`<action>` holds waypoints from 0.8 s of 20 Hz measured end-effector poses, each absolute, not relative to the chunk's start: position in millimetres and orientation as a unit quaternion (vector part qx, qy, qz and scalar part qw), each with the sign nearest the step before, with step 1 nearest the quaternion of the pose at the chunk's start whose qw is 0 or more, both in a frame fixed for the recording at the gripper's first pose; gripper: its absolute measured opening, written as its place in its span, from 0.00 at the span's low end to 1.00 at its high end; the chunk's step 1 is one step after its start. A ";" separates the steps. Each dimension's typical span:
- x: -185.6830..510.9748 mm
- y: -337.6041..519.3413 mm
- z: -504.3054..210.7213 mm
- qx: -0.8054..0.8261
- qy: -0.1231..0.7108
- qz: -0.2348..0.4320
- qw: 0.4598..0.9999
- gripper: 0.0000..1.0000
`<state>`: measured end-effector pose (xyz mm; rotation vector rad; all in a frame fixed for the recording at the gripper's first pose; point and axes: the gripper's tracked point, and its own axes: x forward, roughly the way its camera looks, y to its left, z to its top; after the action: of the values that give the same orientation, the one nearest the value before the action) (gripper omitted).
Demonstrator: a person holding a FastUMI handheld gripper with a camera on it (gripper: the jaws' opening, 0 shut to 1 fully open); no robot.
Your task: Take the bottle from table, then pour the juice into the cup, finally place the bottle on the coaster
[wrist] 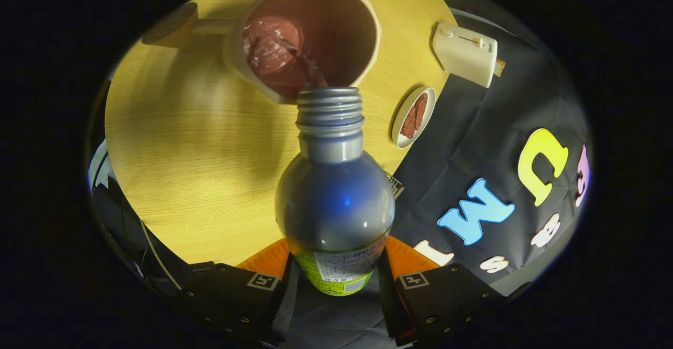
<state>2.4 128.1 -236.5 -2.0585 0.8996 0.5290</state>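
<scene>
**Dark juice running into the cup**

My gripper (336, 278) is clenched on the bottle (335, 196), both fingers pressing its labelled base. Its open neck tips over the cup (310, 39) rim, a thin stream falling inside. I should keep the mouth over the rim and tilt slowly. Table (179, 170) edge lies close beside the small dish (414, 116); open wood remains opposite.
</scene>
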 end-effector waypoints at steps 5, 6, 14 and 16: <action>5.3 129.4 -233.7 -0.821 0.357 0.210 0.393 0.68; 4.5 129.1 -232.4 -0.822 0.359 0.209 0.389 0.68; 2.6 138.3 -225.6 -0.834 0.360 0.213 0.361 0.68; 2.0 138.5 -223.6 -0.835 0.361 0.213 0.356 0.68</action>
<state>2.0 138.5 -223.6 -2.1571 0.9316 0.5499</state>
